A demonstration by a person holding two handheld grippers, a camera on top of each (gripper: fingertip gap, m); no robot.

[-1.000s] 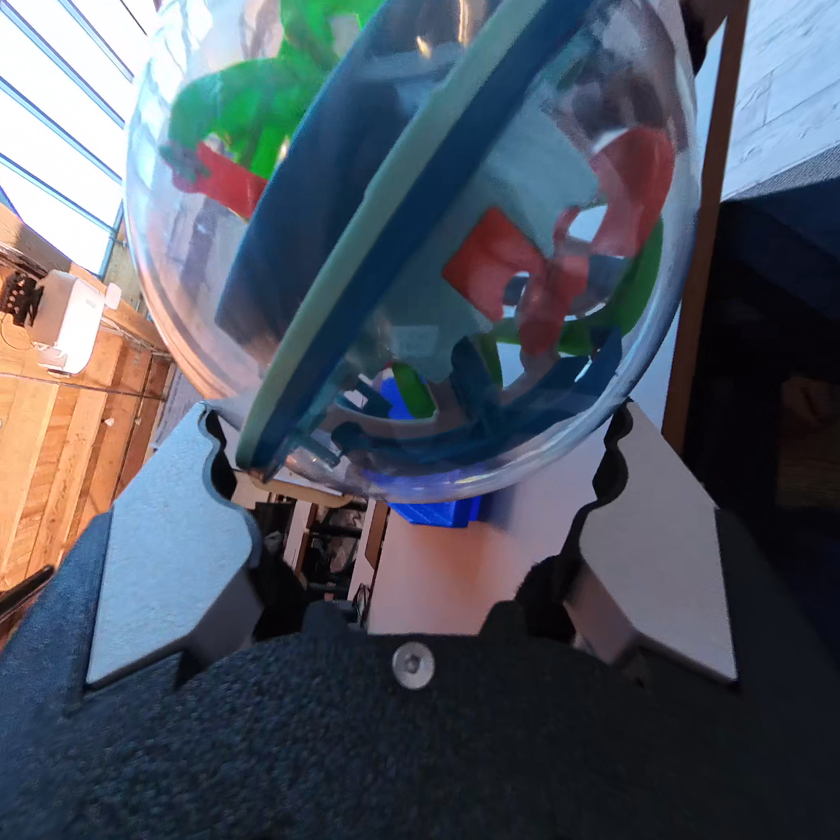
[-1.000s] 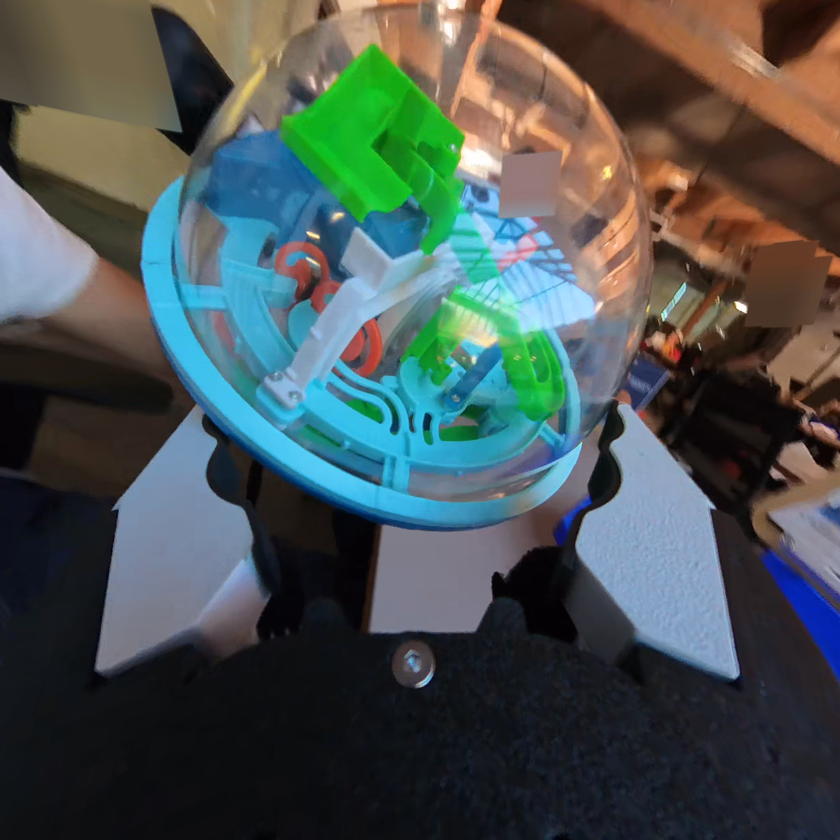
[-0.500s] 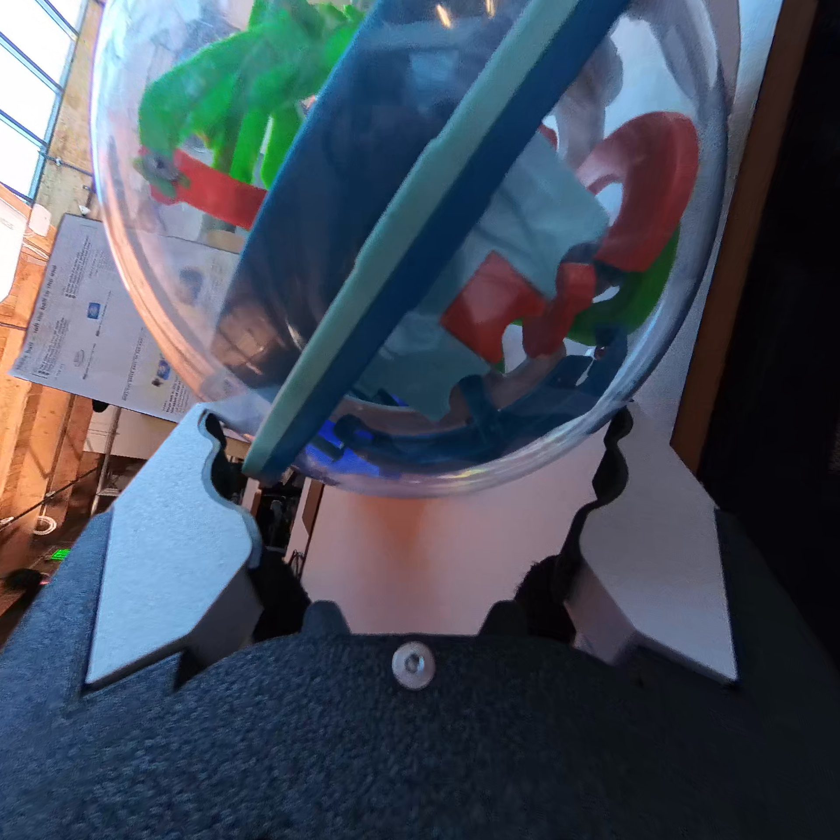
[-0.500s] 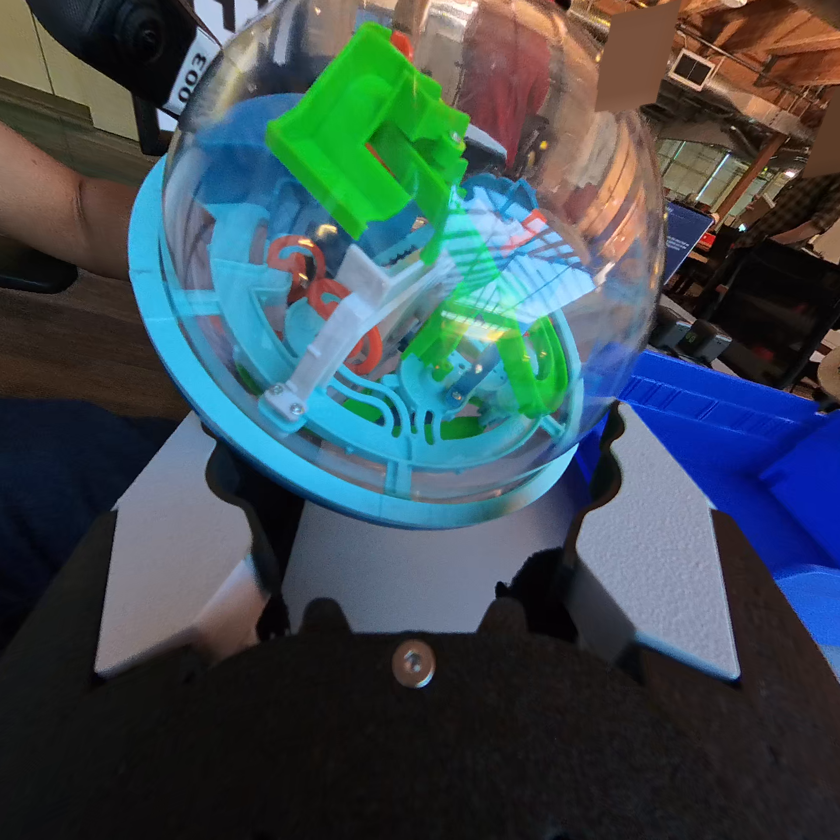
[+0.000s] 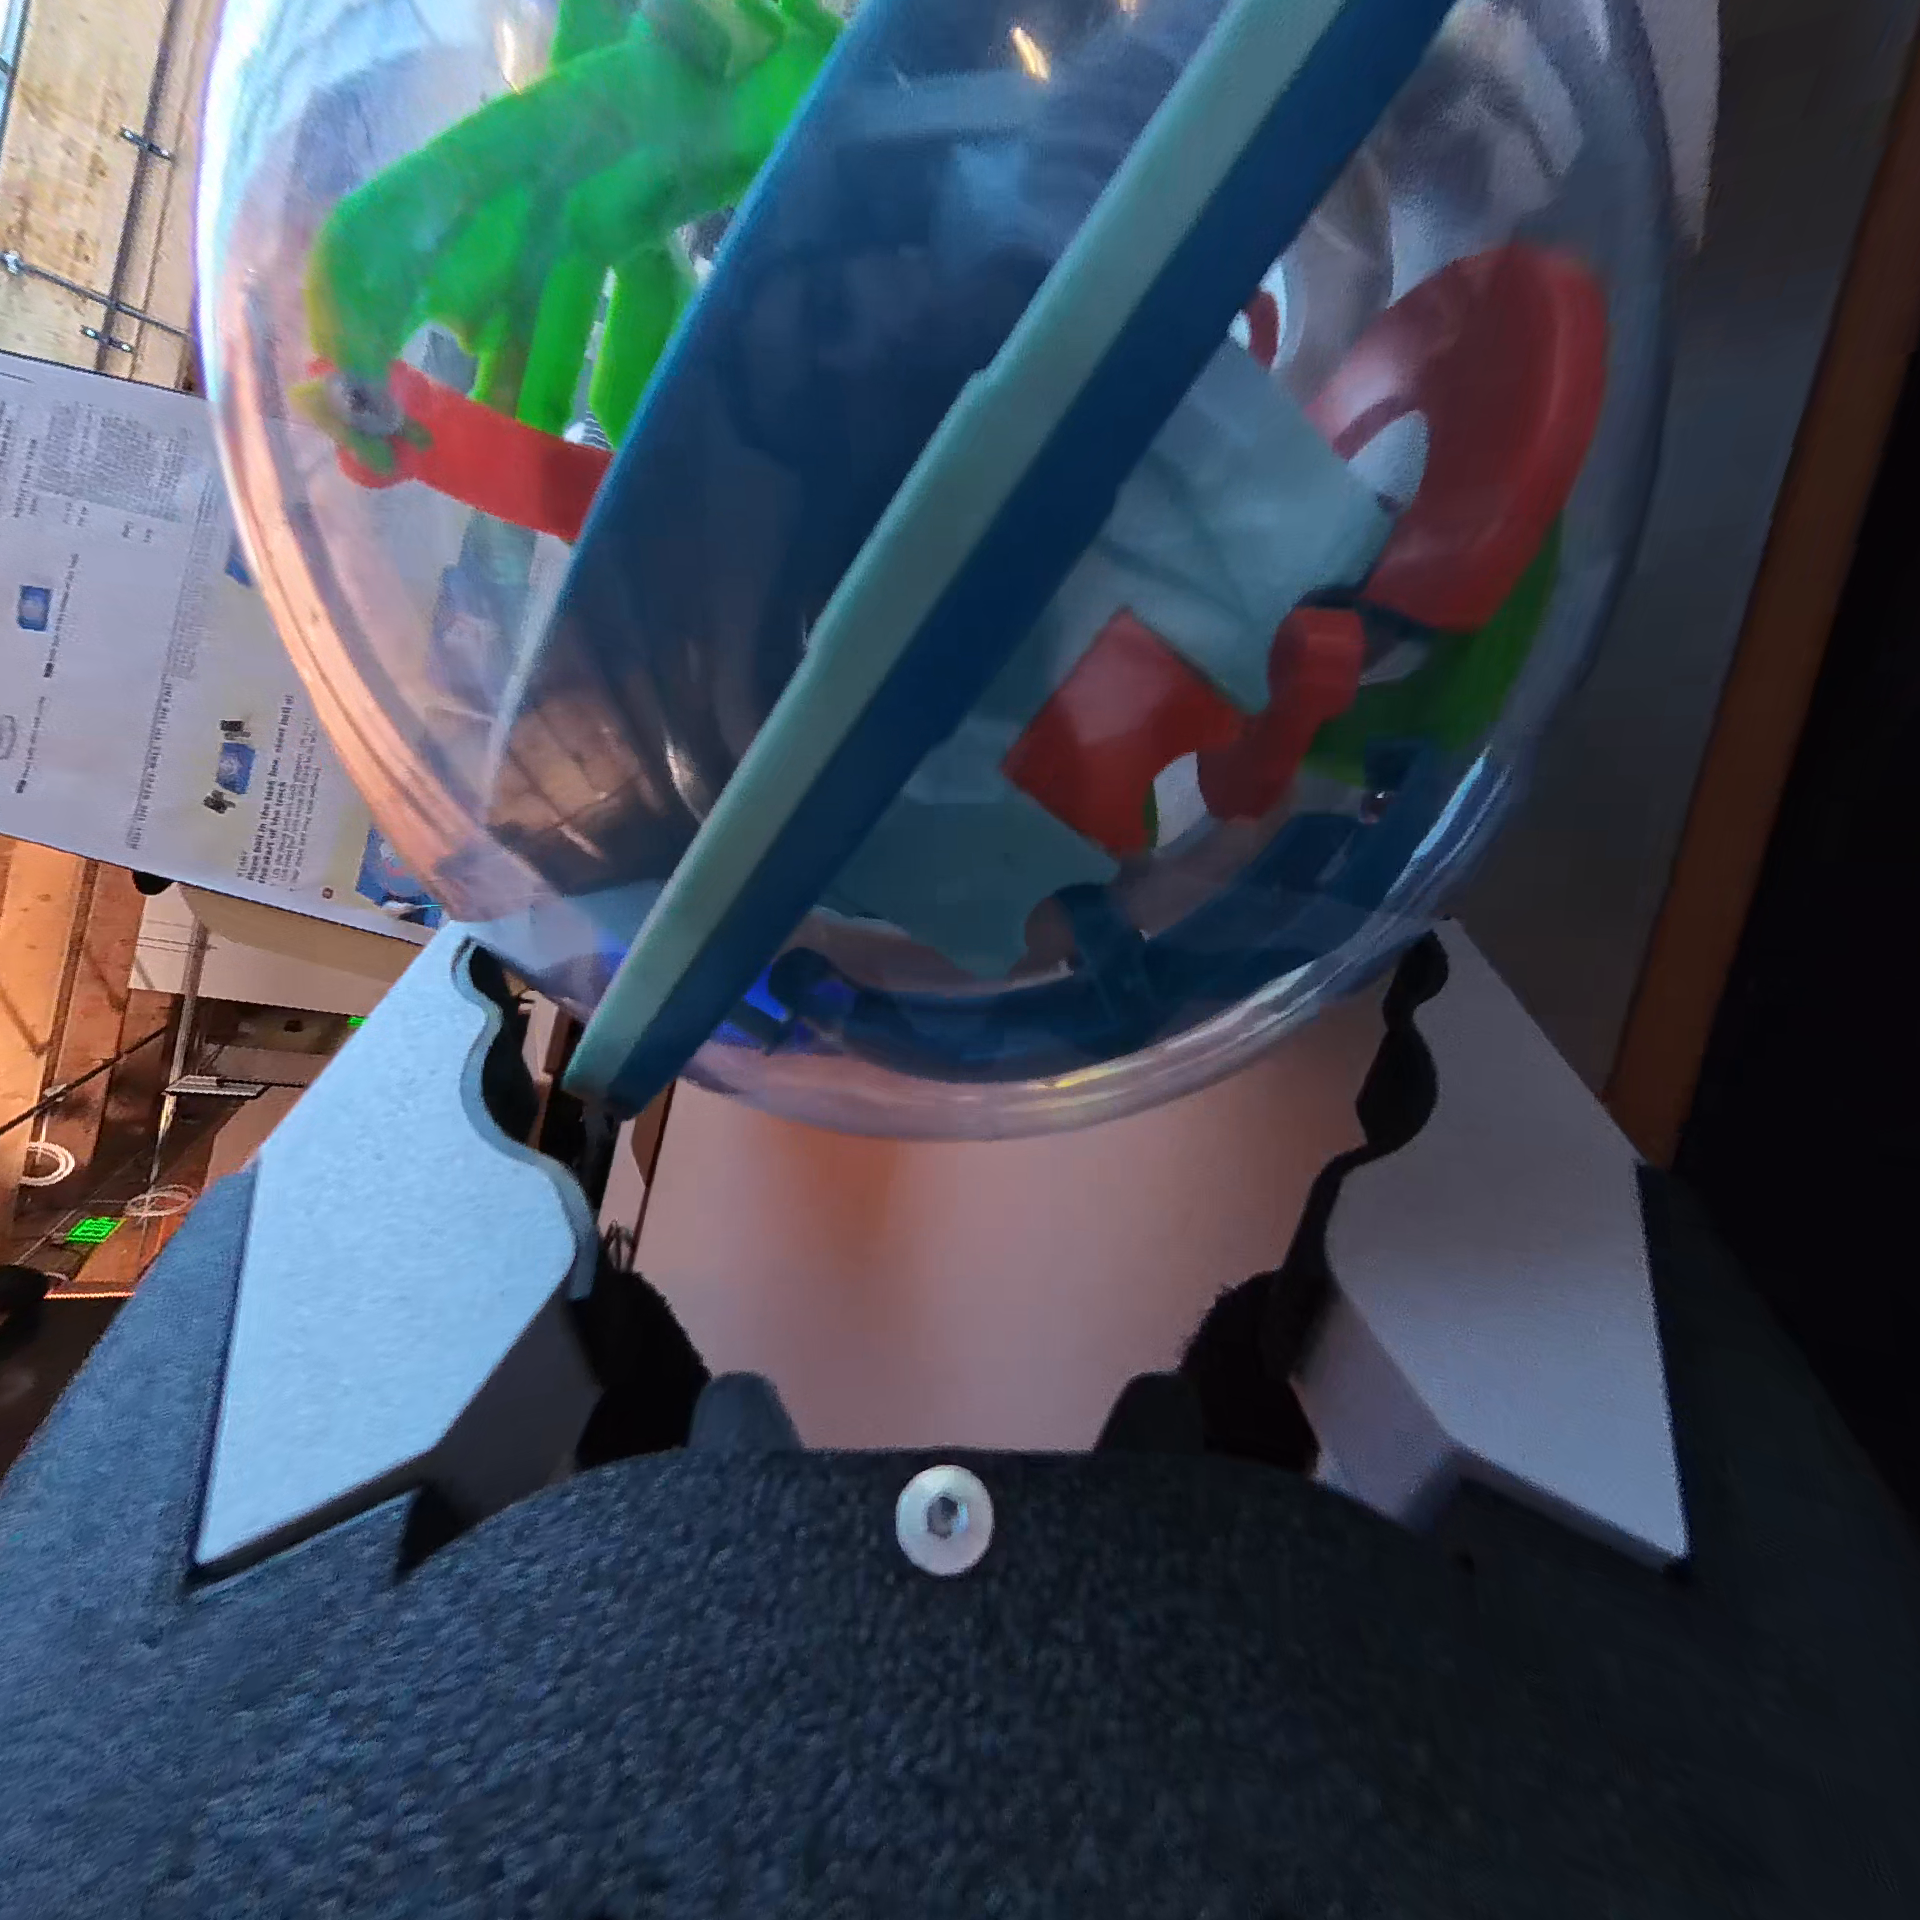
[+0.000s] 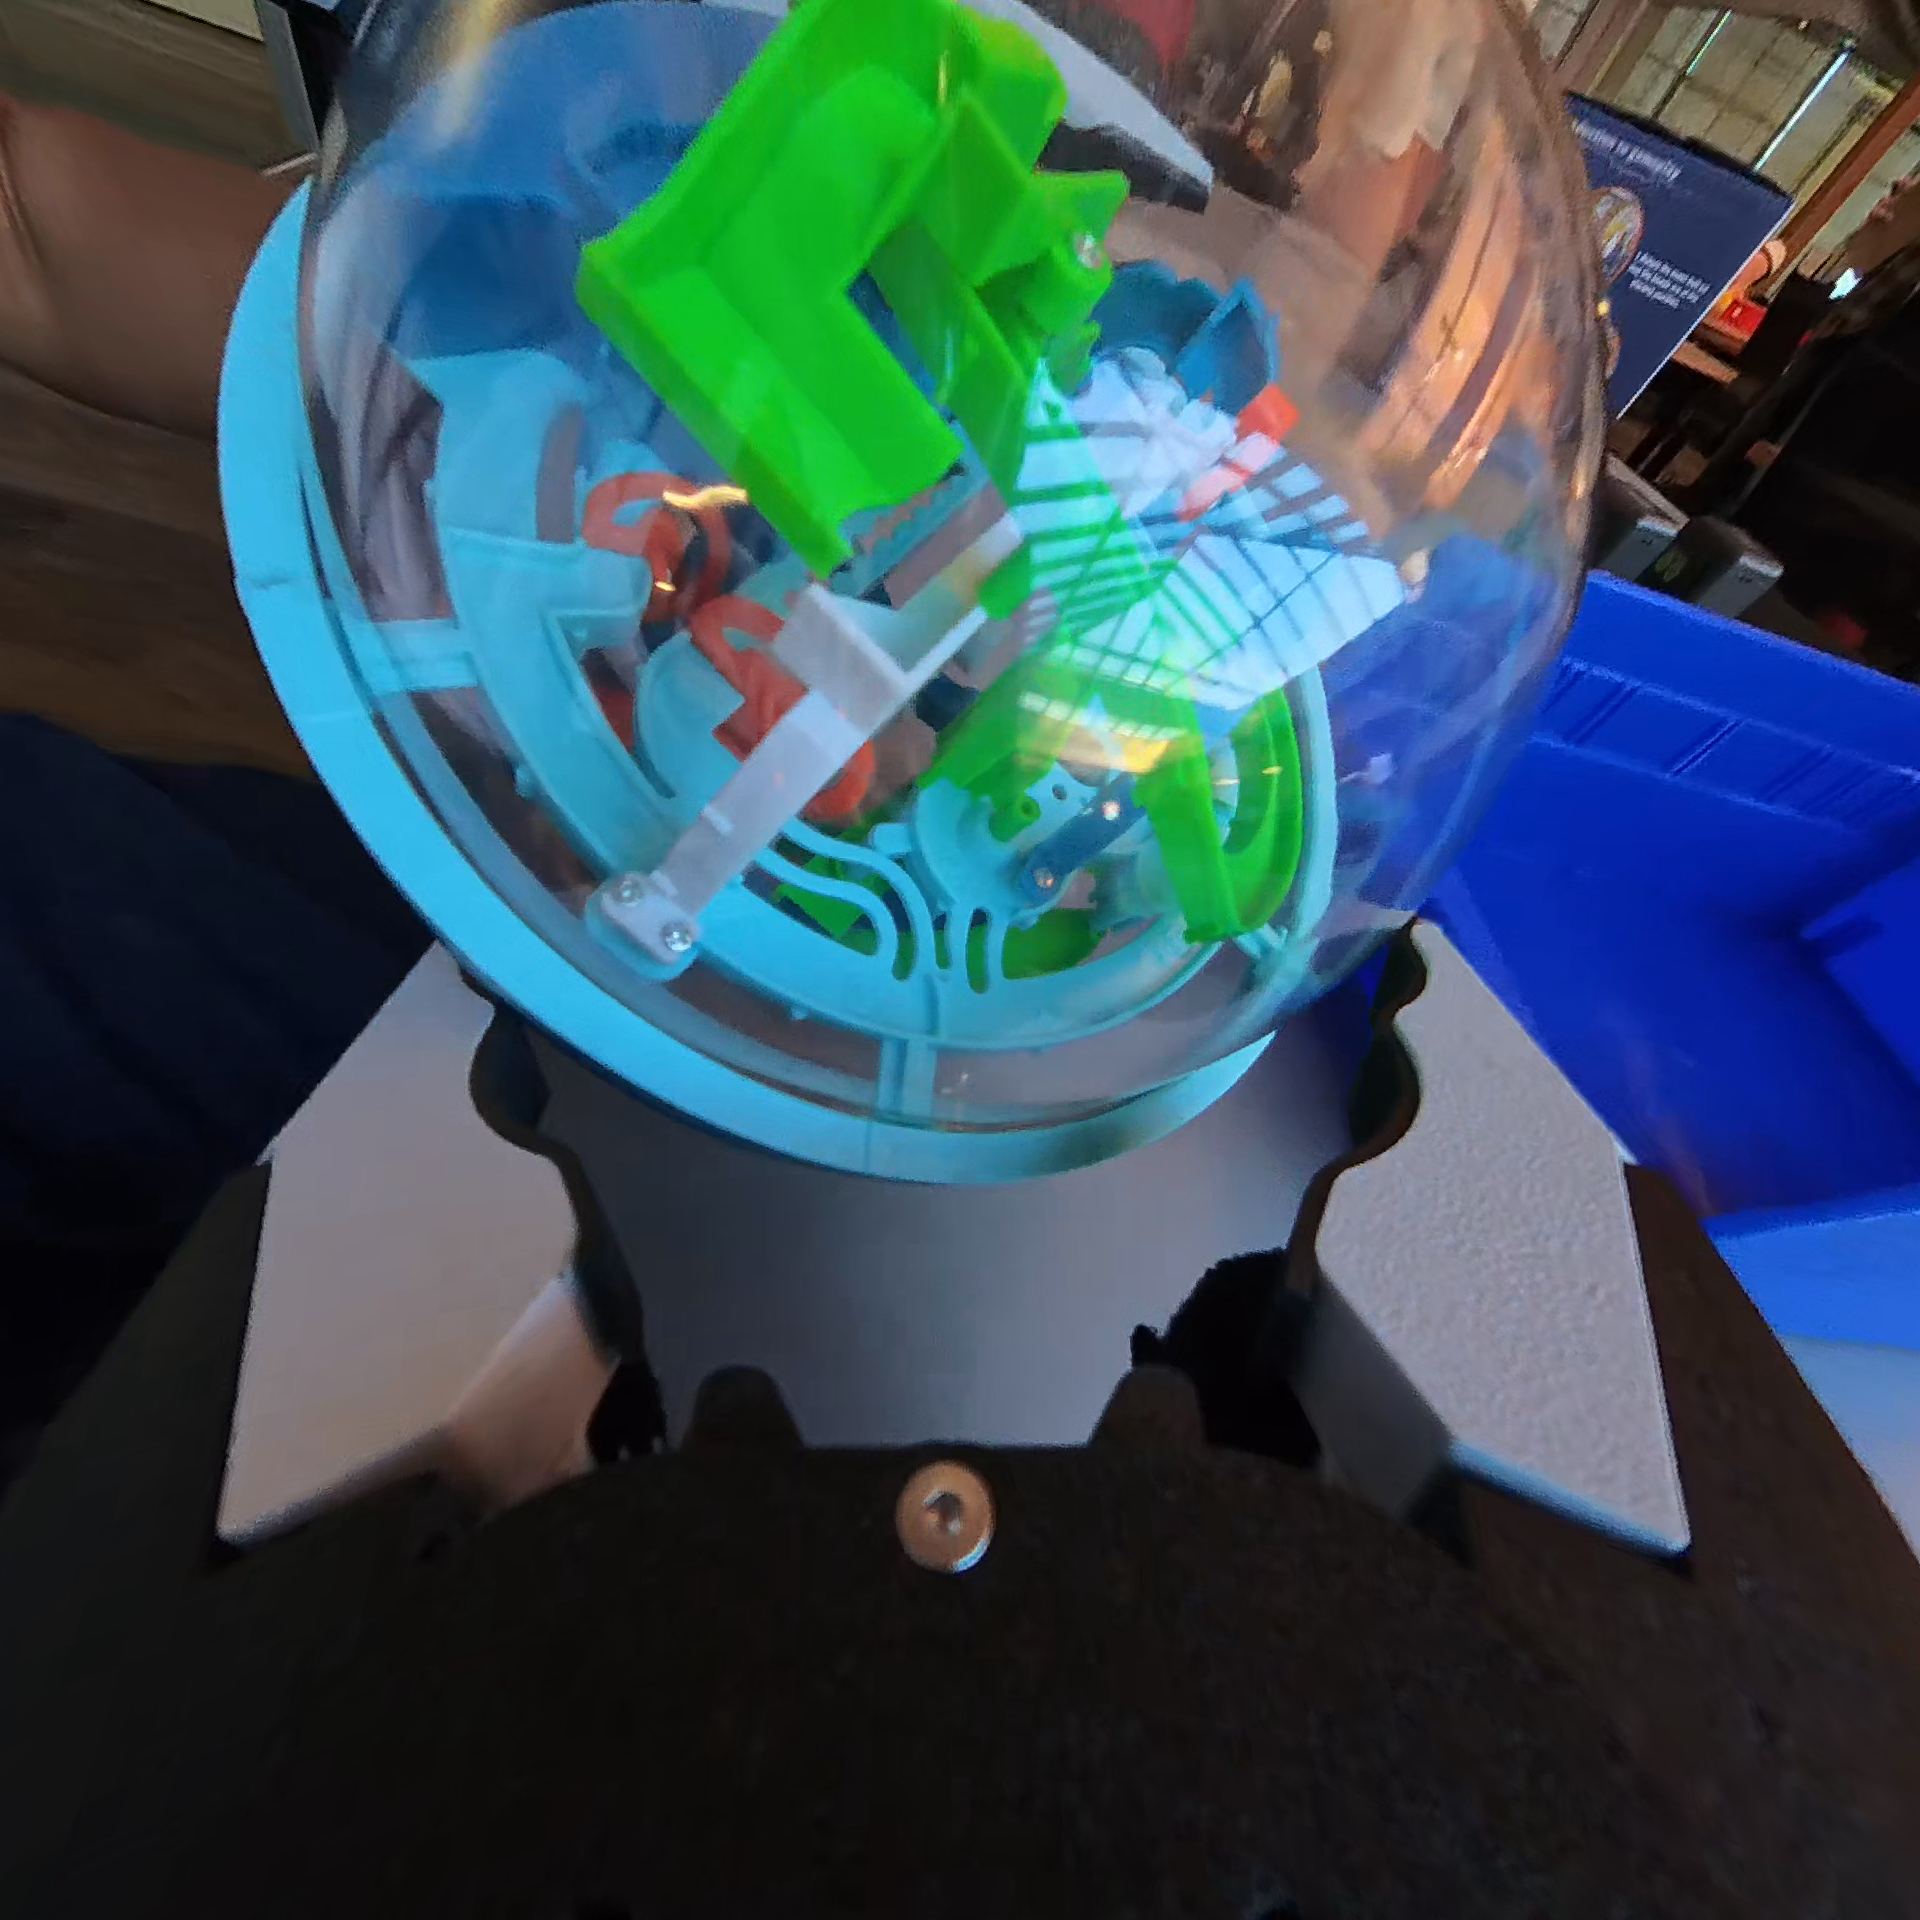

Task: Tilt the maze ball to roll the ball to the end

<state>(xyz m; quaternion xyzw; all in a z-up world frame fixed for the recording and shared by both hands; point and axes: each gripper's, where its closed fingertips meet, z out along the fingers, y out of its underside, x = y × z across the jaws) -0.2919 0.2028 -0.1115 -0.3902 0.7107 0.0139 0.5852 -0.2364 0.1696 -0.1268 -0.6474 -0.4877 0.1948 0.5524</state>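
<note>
The maze ball point(image 5: 935, 540) is a big clear round shell with a tiny track world inside. It fills the top of the frame in both views. A flat ring point(image 5: 935, 582), light blue on one side and dark blue on the other, runs around its middle. In the left wrist view the ring is tilted steeply, from the lower left up to the upper right. Bright green track point(image 5: 540, 239) sits in the upper left of the shell, and red pieces point(image 5: 1455, 436) sit on the right.

In the right wrist view the light blue ring point(image 6: 343, 831) curves around the lower left. A big green block point(image 6: 810, 312) is near the top, and a white strip point(image 6: 790, 758) slants across the middle. The little ball inside cannot be made out.

The left gripper point(image 5: 945, 1049) has its fingers point(image 5: 405, 1195) spread wide, pressing the bottom of the shell from both sides. The right gripper point(image 6: 935, 1081) does the same, with wide fingers point(image 6: 1475, 1278) hugging the shell.

A blue bin point(image 6: 1683, 935) sits at the right of the right wrist view; what is in it cannot be seen. A white paper sheet point(image 5: 114, 623) hangs at the left of the left wrist view.
</note>
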